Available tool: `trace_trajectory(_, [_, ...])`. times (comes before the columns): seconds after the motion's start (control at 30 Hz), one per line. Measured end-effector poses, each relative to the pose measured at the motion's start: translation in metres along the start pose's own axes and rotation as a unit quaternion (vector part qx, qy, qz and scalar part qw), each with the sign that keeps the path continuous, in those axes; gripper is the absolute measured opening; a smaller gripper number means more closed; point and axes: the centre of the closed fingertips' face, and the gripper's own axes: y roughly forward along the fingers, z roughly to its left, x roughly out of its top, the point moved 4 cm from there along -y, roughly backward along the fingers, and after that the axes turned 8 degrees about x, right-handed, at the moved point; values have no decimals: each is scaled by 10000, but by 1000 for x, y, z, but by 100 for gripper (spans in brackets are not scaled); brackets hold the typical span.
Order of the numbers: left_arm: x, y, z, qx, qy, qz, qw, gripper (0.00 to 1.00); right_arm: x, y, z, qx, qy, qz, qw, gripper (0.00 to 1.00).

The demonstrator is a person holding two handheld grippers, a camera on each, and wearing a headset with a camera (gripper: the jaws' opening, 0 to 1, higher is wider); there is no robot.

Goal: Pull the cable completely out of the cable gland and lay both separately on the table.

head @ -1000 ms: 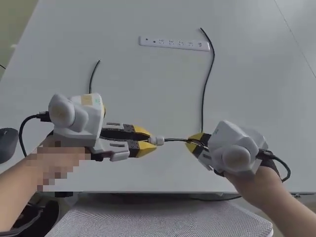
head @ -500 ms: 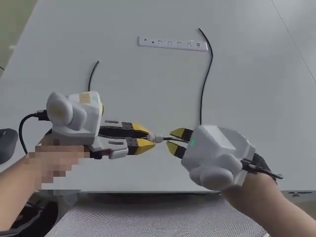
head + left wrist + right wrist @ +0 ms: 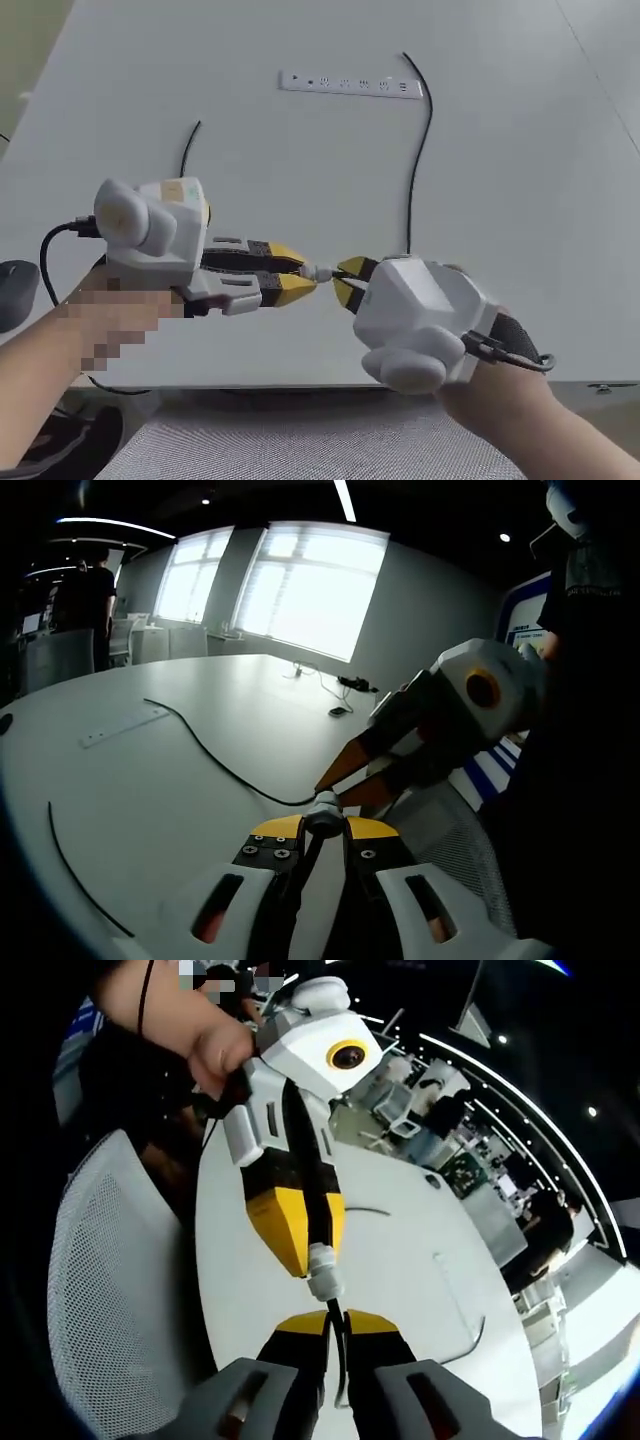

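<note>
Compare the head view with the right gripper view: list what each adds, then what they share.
The head view adds a dark grey rounded mouse at the picture's left edge. The right gripper view adds cluttered office desks in the background. Both show the left gripper clamping the small white plastic cable gland, the thin black cable leaving it, and the white table.
</note>
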Motion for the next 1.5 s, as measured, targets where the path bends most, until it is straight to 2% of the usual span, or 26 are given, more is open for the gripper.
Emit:
trace_trajectory(0.13, [2, 1, 0, 9, -1, -24, 10000, 15, -2, 0, -4, -73, 182, -54, 9998, 0])
trace_trajectory(0.23, [3, 1, 2, 42, 5, -72, 10000, 15, -7, -2, -9, -159, 646, -86, 9977, 0])
trace_trajectory(0.27, [4, 0, 3, 50, -12, -94, 9999, 15, -9, -3, -11, -169, 685, -93, 9975, 0])
trace_trajectory(0.37, [4, 0, 3, 65, 15, -104, 9999, 15, -15, -2, -12, -172, 1097, -177, 9937, 0])
trace_trajectory(0.57, [5, 0, 4, 114, 76, -91, 9999, 15, -29, 0, -14, -201, 1867, -283, 9818, 0])
trace_trajectory(0.7, [4, 0, 3, 104, 97, -78, 9999, 15, -39, 1, -11, -208, 1877, -275, 9816, 0])
trace_trajectory(0.77, [3, 0, 3, 108, 121, -70, 9998, 15, -44, 2, -12, -249, 1964, -229, 9799, 0])
trace_trajectory(0.8, [3, 0, 3, 111, 119, -65, 9998, 15, -50, 2, -13, -261, 2237, -238, 9740, 0])
trace_trajectory(0.83, [3, 0, 3, 109, 119, -62, 9999, 15, -53, 3, -13, -259, 2369, -219, 9709, 0])
trace_trajectory(0.93, [2, 1, 2, 101, 140, -40, 9998, 15, -63, 5, -15, -294, 2413, -138, 9699, 0])
trace_trajectory(1.03, [1, 2, 1, 89, 159, -21, 9998, 15, -69, 7, -15, -298, 2552, -89, 9664, 0])
trace_trajectory(1.07, [1, 2, 0, 79, 157, -26, 9998, 15, -71, 7, -14, -273, 2715, -65, 9620, 0])
trace_trajectory(1.13, [2, 3, 0, 71, 173, -41, 9998, 15, -71, 8, -14, -266, 2836, -90, 9585, 0])
trace_trajectory(1.5, [-1, 2, 4, 96, 118, -22, 9999, 15, -69, 7, -8, -178, 2879, -54, 9575, 1])
